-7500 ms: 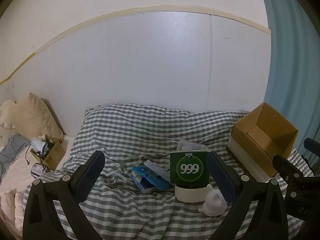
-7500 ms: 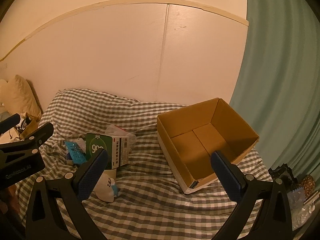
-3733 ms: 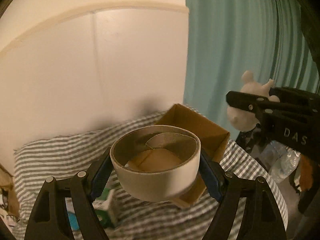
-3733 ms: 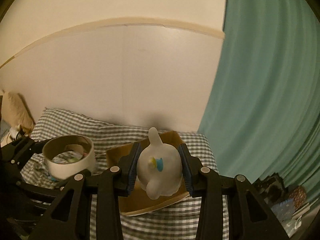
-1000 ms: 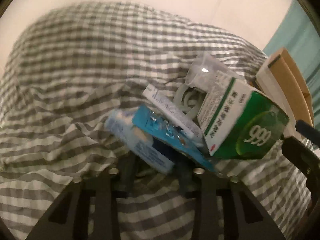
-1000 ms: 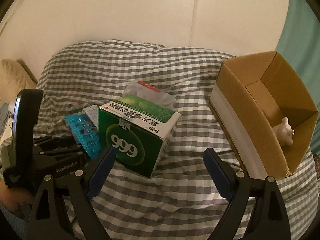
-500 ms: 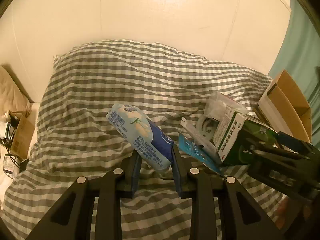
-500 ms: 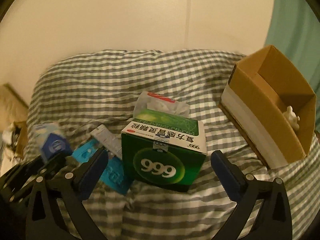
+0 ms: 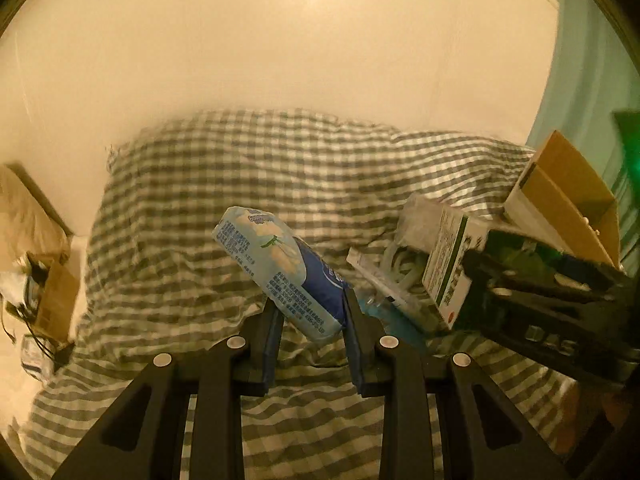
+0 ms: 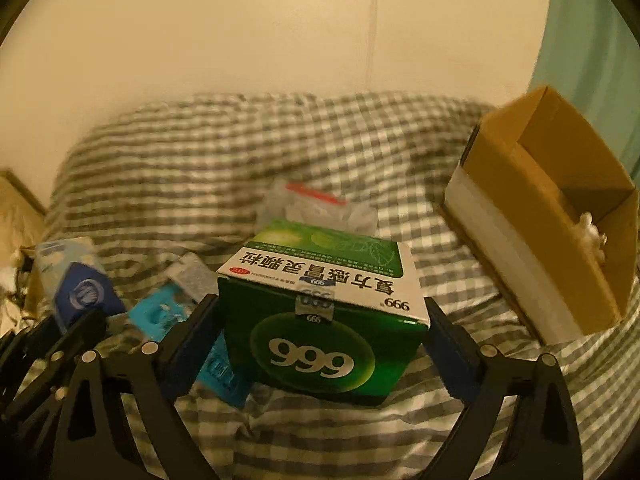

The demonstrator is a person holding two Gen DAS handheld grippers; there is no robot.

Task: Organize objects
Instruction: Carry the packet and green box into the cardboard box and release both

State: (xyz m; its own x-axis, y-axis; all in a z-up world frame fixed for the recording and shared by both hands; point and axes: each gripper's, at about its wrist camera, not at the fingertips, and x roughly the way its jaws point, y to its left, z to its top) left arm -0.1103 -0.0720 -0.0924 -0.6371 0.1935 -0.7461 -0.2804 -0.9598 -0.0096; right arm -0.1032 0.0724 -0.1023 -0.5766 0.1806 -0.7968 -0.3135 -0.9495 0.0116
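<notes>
With both tools over the checked bedspread (image 9: 192, 184), the readings are as follows.

Left gripper (image 9: 311, 322): my left tool is clenched on the blue-and-white tissue pack (image 9: 280, 268). The pads press its lower end from both sides. The pack slants up and to the left, clear of the bedding.

Right gripper (image 10: 322, 330): my right tool straddles the green 999 medicine box (image 10: 324, 312). One finger stands at each side face of the box, and the box reads upside down in this view. Whether the pads press it or only stand against it, I cannot tell; the box looks to rest on the bedspread.

Remaining items: a blue blister pack (image 10: 160, 312), a narrow white carton (image 9: 376, 280) and a clear bag (image 10: 320, 208) lie beside and behind the green box.

Cardboard box (image 10: 552, 208): it stands open on the right part of the bed, well apart from the green box. A white toy (image 10: 592, 236) shows inside it against the near wall.

Pose: both tools point forward and slightly down at the bed. The right tool appears at the right edge of the left view, just beside the green box.

Change since half a second ago: the right fingers, then spread wide of the green box, have closed in to its sides. The left tool keeps its hold on the tissue pack, at much the same tilt.
</notes>
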